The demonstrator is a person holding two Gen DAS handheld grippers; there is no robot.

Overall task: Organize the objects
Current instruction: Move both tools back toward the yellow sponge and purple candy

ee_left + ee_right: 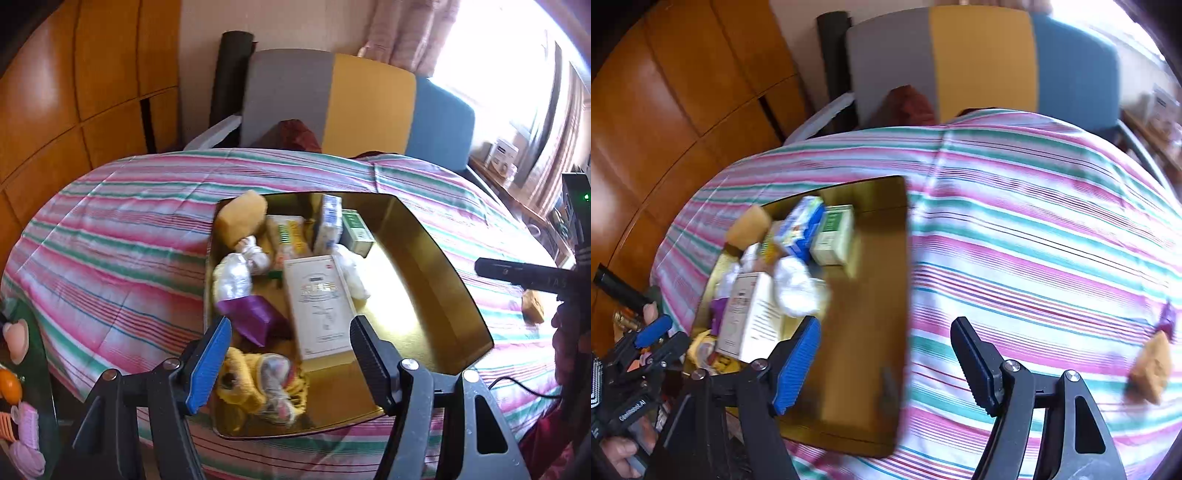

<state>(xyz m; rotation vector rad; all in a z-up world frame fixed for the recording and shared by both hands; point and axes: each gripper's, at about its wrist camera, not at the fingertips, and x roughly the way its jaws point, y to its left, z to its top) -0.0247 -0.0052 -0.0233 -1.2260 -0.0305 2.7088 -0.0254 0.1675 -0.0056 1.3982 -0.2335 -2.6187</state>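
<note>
While both hang above the striped worktop (pixel 1034 229) | left gripper (pixel 290 363) wide, empty, gold tray (pixel 436 258) beneath | right gripper (pixel 886 360) wide, empty, tray's white box (pixel 750 314) ahead-left, print unreadable

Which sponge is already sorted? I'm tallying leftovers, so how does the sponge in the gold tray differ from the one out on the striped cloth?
The sponge in the gold tray sits at the tray's far left corner, leaning among boxes; the loose sponge lies alone on the striped cloth, far right of the tray. The tray one looks paler yellow, the loose one more orange-brown. Both are blocky foam sponges.
</note>
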